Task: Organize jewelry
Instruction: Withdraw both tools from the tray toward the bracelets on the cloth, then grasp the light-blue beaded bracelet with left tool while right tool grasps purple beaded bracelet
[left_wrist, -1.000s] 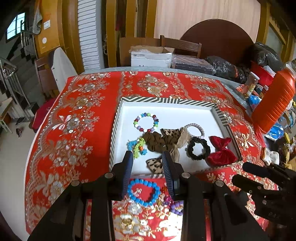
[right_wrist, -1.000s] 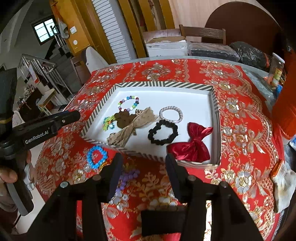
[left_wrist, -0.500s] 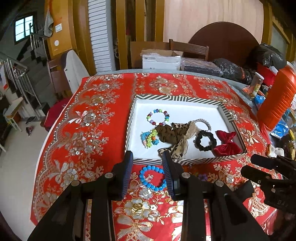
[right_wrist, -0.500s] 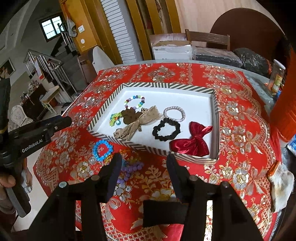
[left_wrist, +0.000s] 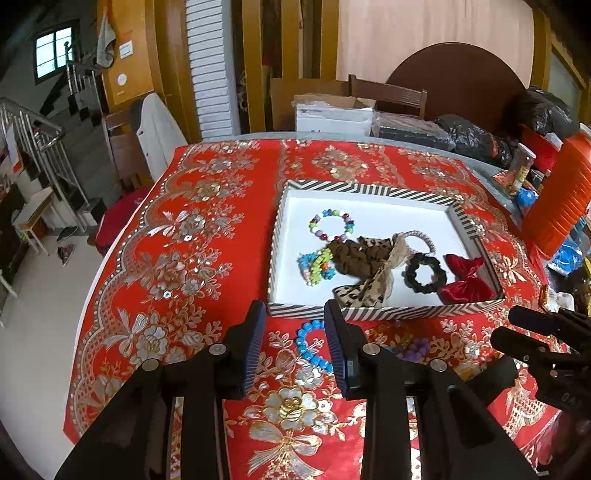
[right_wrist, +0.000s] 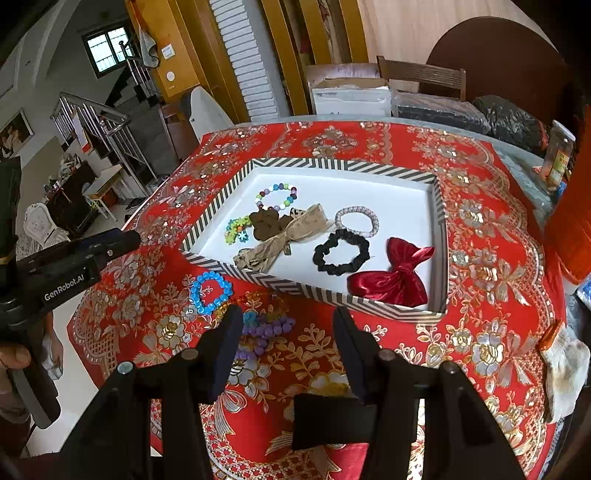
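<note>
The left gripper (left_wrist: 294, 343) has its jaws spread with nothing between them, held above the red tablecloth (left_wrist: 177, 258). Just past its tips a blue bead bracelet (left_wrist: 310, 345) lies flat on the cloth, close to the near wall of the striped tray (left_wrist: 369, 314). The right gripper (right_wrist: 288, 347) is likewise spread wide and holds nothing; a purple bead bracelet (right_wrist: 264, 332) lies on the cloth beside its left finger, and the blue one sits a little farther left, outside the tray.

Inside the tray, on its white floor, lie a multicolored bead bracelet (right_wrist: 277, 196), a small green and blue bead piece (right_wrist: 236, 229), a brown scrunchie (right_wrist: 269, 223), a tan leopard-print bow (right_wrist: 284, 236), a pale bead bracelet (right_wrist: 357, 220), a black scrunchie (right_wrist: 341, 252) and a dark red bow (right_wrist: 393, 275). The red bow rests against the tray's near right corner.

An orange container (left_wrist: 561, 199) stands on the table's right edge, well apart from the tray.
</note>
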